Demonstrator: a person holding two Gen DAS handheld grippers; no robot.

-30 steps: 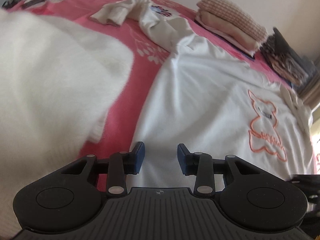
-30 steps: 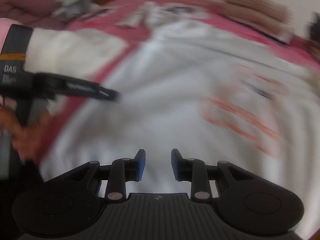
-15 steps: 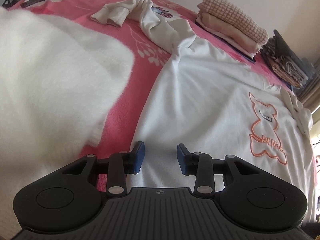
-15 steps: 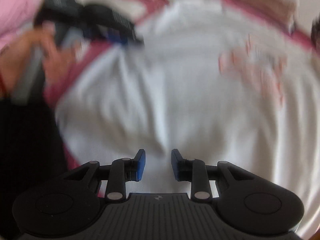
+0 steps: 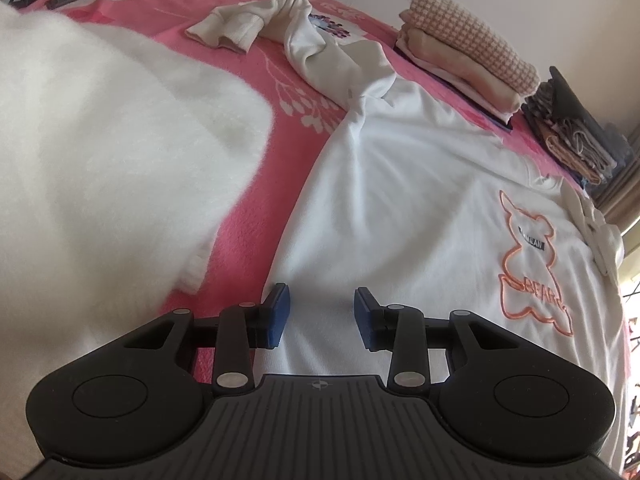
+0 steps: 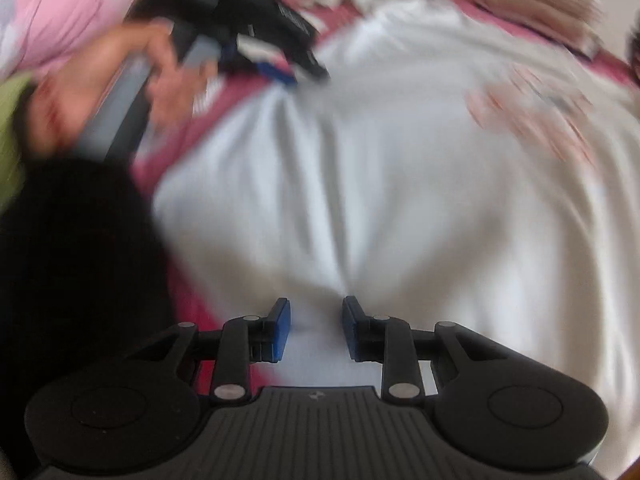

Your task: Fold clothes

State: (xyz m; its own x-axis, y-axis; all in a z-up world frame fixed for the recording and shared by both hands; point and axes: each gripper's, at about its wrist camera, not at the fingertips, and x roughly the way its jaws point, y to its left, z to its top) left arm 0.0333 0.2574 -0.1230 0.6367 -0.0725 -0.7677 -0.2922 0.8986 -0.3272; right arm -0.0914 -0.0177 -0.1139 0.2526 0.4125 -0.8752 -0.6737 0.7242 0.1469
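Note:
A white sweatshirt [image 5: 400,200] with an orange bear outline [image 5: 532,272] lies spread flat on a pink bedspread [image 5: 256,208]. Its cream sleeve [image 5: 316,48] trails off toward the back. My left gripper [image 5: 322,314] hovers open over the shirt's left edge, with nothing between its blue pads. In the blurred right wrist view, my right gripper [image 6: 316,328] stands open just above the near hem of the sweatshirt [image 6: 380,160], at a crease. A hand [image 6: 120,68] holds the left gripper [image 6: 276,68] at the upper left, by the shirt's side edge.
A fluffy white garment [image 5: 100,140] covers the bed left of the shirt. A stack of folded beige and checked clothes [image 5: 468,52] sits at the back right, with a darker patterned pile [image 5: 572,128] beside it. Something black [image 6: 72,260] fills the right view's lower left.
The right gripper has swept sideways over the shirt toward its near hem; the hand with the left gripper has slid to the upper left of its view. The left gripper has stayed put.

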